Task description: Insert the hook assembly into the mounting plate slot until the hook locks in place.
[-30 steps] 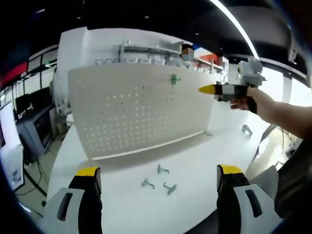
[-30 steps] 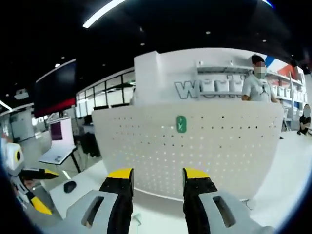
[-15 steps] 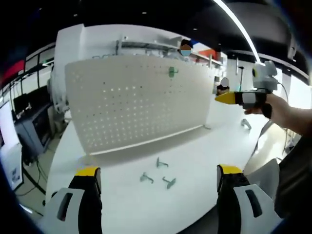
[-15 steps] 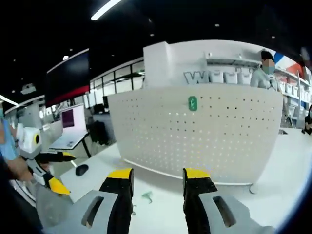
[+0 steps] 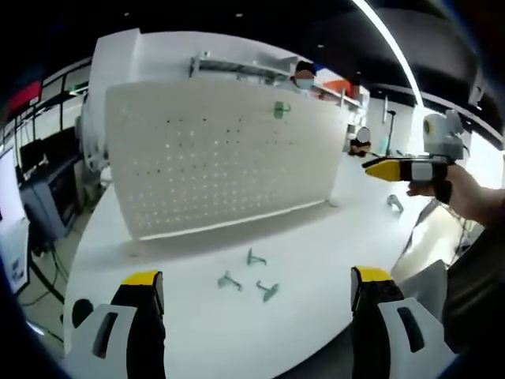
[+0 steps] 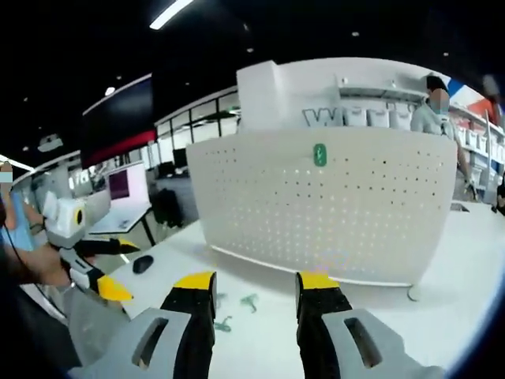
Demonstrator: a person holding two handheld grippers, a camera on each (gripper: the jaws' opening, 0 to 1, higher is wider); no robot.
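In the left gripper view, the left gripper (image 5: 256,296) has its two yellow-tipped jaws spread wide at the bottom of the frame, with nothing between them. Just above the gap, in the lower middle, three small green hooks (image 5: 249,276) lie loose on the white table (image 5: 331,245), near one another but apart. A fourth hook (image 5: 394,203) lies on the table at the right of the frame. Higher up, a white pegboard (image 5: 213,166) stands upright across the upper middle, and one green hook on the board (image 5: 280,110) sits near its top edge. At the right edge a hand holds the right gripper (image 5: 371,166), its yellow tips pointing left at the board; whether they are parted there I cannot tell.

In the right gripper view, the right gripper (image 6: 254,304) shows its jaws parted at the bottom centre, empty. The loose hooks (image 6: 237,309) lie on the table (image 6: 379,316) by the left jaw. The pegboard (image 6: 331,205) fills the middle, with the mounted hook (image 6: 319,155) near its upper edge. At the lower left a hand holds the left gripper (image 6: 120,264), tips apart. A dark mouse (image 6: 143,264) rests just beyond it.
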